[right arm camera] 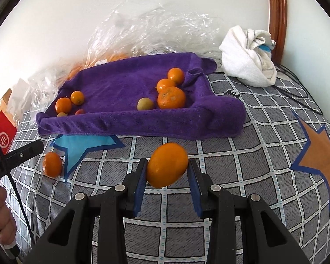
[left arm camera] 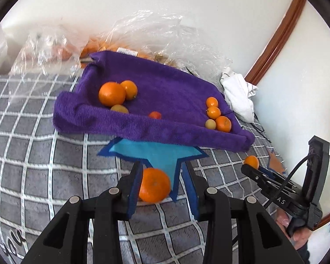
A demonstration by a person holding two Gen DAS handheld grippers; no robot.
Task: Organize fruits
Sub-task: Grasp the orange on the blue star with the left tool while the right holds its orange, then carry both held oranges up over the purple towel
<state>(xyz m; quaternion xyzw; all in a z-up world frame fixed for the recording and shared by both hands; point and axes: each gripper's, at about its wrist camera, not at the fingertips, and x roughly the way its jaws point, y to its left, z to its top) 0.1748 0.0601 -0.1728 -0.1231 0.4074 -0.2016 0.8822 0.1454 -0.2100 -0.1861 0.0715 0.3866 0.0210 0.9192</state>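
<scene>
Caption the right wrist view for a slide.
Right gripper shut on an orange above the checked bedspread, purple towel of fruit beyond.

Two oranges (right arm camera: 167, 165) (left arm camera: 154, 185) sat between gripper pads above the checked bedspread, while more oranges (right arm camera: 171, 98) and one pale yellowish fruit (right arm camera: 145, 104) lay in two clusters on the purple towel (right arm camera: 121, 83).

The left gripper (left arm camera: 162, 182) points down at a slant toward the bed, its blue-padded jaws closed on a tangerine (left arm camera: 154, 185); the right gripper (right arm camera: 167, 173) slants down likewise, jaws pressed on both sides of an orange fruit (right arm camera: 167, 165) held clear of the bed; a hand (left arm camera: 297, 231) shows under the right gripper's handle in the left view; a hand (right arm camera: 0, 217) grips the left gripper's handle in the right view
</scene>
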